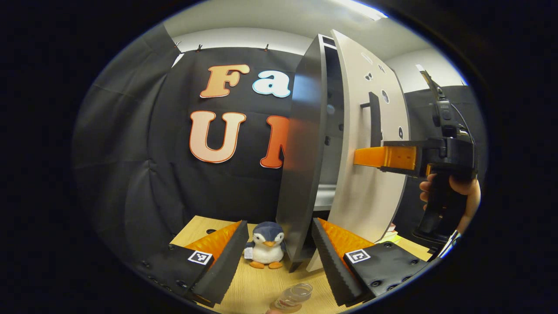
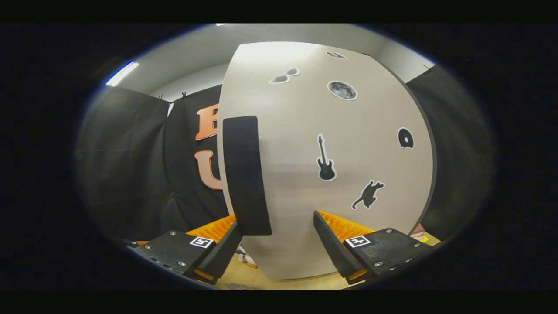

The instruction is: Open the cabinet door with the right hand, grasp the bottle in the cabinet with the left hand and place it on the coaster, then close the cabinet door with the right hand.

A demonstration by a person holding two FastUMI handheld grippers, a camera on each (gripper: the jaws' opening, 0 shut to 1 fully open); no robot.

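The cabinet [image 1: 305,144] stands ahead with a dark side panel, and its pale door [image 1: 370,196] is ajar by a narrow gap. My right gripper [image 1: 357,157], held by a hand, has its fingertips at the door's face just below the black handle [image 1: 374,117]. In the right gripper view the door [image 2: 331,131] is close up. There my right gripper [image 2: 277,220] is open, with the handle [image 2: 246,174] just above its left finger. My left gripper [image 1: 279,222] is open and holds nothing. A clear bottle [image 1: 294,296] stands on the table low between its fingers.
A penguin plush [image 1: 267,245] sits on the wooden table [image 1: 257,288] at the cabinet's foot, between my left fingers. Black stickers dot the door's face [image 2: 326,159]. A shelf [image 1: 324,196] shows through the gap. Flat coloured items [image 1: 390,233] lie behind the door.
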